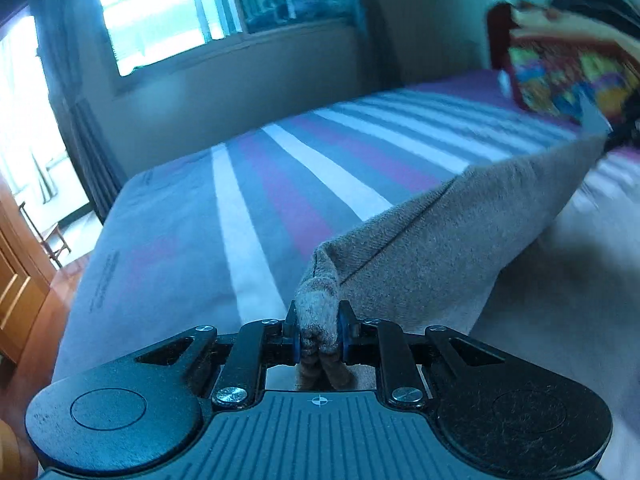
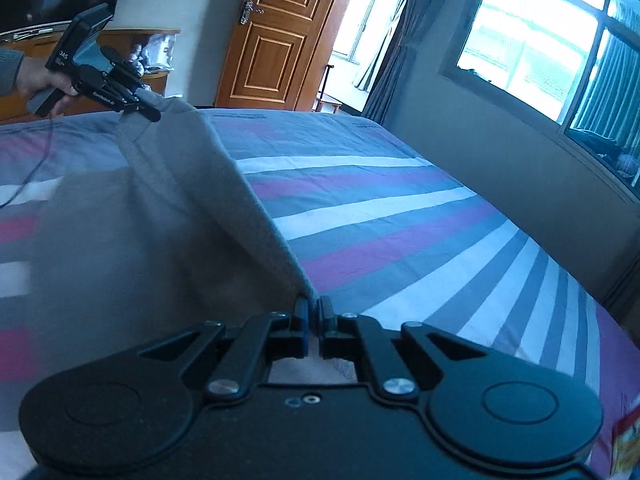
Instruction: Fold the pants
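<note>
Stretching between the two claws, the grey pants [image 2: 208, 184] hang lifted above the striped bed [image 2: 400, 216], their upper edge pulled tight. The left gripper [image 1: 318, 334] pinches a thick bunched corner of the cloth between its blue pads. The right gripper [image 2: 313, 312] is pressed nearly together on a thin edge of the same cloth. In the right wrist view the left claw shows at far left, held by a hand [image 2: 38, 80] whose sleeve is cut off at the frame edge. Blur smears the colourful bedding [image 1: 568, 76] at far right and the lower cloth.
</note>
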